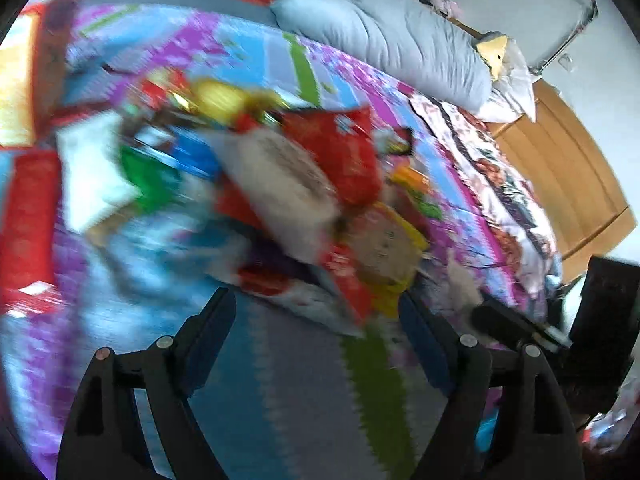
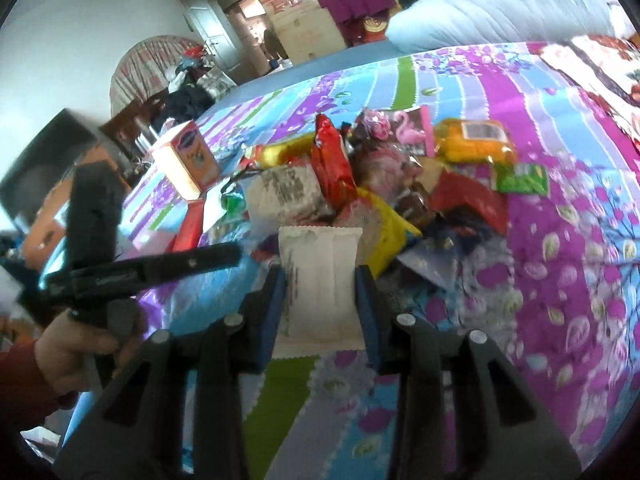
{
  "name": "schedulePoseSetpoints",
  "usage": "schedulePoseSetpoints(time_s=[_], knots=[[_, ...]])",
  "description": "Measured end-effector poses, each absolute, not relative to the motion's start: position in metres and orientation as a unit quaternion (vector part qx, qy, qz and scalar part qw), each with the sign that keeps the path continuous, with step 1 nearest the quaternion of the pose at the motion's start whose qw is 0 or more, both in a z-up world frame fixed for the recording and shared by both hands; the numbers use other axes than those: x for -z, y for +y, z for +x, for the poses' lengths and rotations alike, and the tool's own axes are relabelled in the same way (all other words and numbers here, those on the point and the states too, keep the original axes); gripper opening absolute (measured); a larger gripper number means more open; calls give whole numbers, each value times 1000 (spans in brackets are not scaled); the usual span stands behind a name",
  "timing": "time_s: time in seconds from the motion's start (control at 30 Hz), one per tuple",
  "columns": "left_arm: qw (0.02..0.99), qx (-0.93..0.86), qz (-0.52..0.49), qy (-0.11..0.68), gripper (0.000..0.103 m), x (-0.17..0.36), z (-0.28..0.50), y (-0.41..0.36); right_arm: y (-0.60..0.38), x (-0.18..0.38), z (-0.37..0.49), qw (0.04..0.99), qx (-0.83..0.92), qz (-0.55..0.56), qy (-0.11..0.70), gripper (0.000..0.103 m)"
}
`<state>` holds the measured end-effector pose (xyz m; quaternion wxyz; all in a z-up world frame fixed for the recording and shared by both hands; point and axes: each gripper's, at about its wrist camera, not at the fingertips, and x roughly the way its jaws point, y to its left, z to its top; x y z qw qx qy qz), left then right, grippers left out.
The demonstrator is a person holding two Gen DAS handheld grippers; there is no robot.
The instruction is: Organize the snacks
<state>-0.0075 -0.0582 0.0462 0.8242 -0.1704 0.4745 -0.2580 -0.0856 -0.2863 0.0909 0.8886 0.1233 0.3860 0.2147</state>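
the right gripper pinches a flat white packet between its blue pads, one pad pressed on each long edge, the packet lifted clear of the bedspread and pointing toward the snack pile. the left gripper stands spread wide with nothing between its fingers, hovering over a bare stretch of the striped purple, blue and green cover just short of the pile; its view is heavily smeared, so individual wrappers there are hard to tell apart. from the right wrist view the pile lies in the middle of the bed — a red bag tilted up, a yellow bag just beyond the held packet, an orange-yellow packet and a small green one at the far right edge of the heap, and a pink flamingo wrapper behind. an upright cream box stands apart to the left of the pile. a hand with a dark red sleeve grips the left tool's handle at the lower left. a grey pillow rests at the far side of the bed.
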Motion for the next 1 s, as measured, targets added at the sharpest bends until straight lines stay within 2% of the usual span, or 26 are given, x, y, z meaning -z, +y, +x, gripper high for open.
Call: schedulePoseSetpoints(time_s=[0.27, 0.37, 0.4, 0.43, 0.47, 0.53, 0.73, 1.0], knots=[[832, 234, -145, 482, 83, -33, 14, -107, -298, -92, -90, 891, -203, 129, 386, 36], [845, 213, -119, 476, 60, -33, 15, -106, -298, -90, -92, 891, -202, 133, 385, 36], [847, 206, -116, 476, 44, -32, 16, -104, -297, -89, -95, 890, -202, 134, 385, 36], [845, 208, -116, 479, 34, -32, 18, -102, -296, -89, -95, 890, -203, 135, 385, 36], [840, 222, -123, 479, 26, -32, 19, -99, -295, -90, -96, 890, -204, 136, 384, 36], [834, 239, -118, 483, 20, -35, 15, -99, -293, -92, -98, 892, -207, 135, 380, 36], [834, 279, -97, 465, 17, -61, -17, -88, -296, -108, -105, 899, -208, 131, 364, 36], [864, 316, -71, 385, 15, -175, -48, -75, -290, -165, -116, 915, -238, 107, 308, 36]])
